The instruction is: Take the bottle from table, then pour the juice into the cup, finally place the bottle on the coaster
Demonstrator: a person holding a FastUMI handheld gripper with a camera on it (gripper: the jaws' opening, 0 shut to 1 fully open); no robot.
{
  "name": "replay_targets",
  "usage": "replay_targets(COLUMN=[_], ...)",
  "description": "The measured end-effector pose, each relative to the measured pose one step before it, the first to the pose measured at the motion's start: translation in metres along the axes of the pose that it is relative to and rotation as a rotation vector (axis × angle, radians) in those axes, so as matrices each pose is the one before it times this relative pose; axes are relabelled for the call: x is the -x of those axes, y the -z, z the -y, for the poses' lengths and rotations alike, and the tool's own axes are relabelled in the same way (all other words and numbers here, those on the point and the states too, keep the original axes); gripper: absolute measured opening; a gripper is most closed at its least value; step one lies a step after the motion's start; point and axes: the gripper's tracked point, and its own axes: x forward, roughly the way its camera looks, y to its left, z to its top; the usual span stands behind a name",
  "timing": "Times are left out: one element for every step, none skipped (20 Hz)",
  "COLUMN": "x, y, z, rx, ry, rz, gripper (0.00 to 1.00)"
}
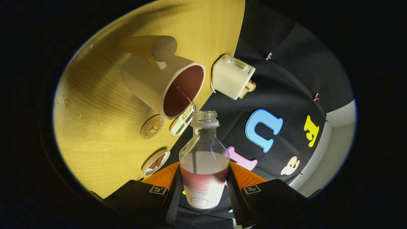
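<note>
The bottle [203, 159] is clamped between both fingers of the gripper [203, 190], which is closed on its lower body. It is tipped so that its open neck is brought to the rim of the cup [165, 84], and a thin stream is seen running into the cup's dark inside. The round coaster [152, 127] is found on the wooden table [95, 143], just beside the cup. A white toaster [232, 76] is set beyond the cup, and a small dish [155, 163] is seen near the fingers.

We see the clear bottle [203, 159], uncapped and tipped, reddish juice low inside, streaming into the cream cup [165, 86] just beyond its mouth. The round cork coaster [152, 127] lies beside the cup.
</note>
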Motion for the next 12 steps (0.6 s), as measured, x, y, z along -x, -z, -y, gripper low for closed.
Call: replay_targets(x=[0.00012,0.00063,-0.00086,-0.00034,0.00020,0.00004,0.00052,0.00012,-0.00056,0.00030,0.00087,0.00085], y=[-0.00144,-0.00119,-0.00094,-0.00055,-0.00115,-0.00084,-0.00243,-0.00196,0.00006,-0.00062,-0.00071,-0.00034], z=[0.00172,0.00070,-0.00056,-0.00014,0.00051,0.00175,0.00169,0.00072,-0.00006,0.00109,-0.00019,-0.00063], rx=[0.01077,0.01143,0.01152,0.01328,0.01660,0.01683,0.01338,0.01183,0.01324,0.01478,0.01618,0.01350], ry=[0.00270,0.00444,0.00256,0.00311,0.00407,0.00506,0.00695,0.00592,0.00674,0.00989,0.00634,0.00108], rz=[0.00508,0.00579,0.00762,0.00720,0.00697,0.00532,0.00504,0.00667,0.00635,0.00768,0.00348,0.00132], gripper=[0.71,0.71,0.71,0.71,0.71,0.71,0.71,0.71,0.71,0.71,0.71,0.71])
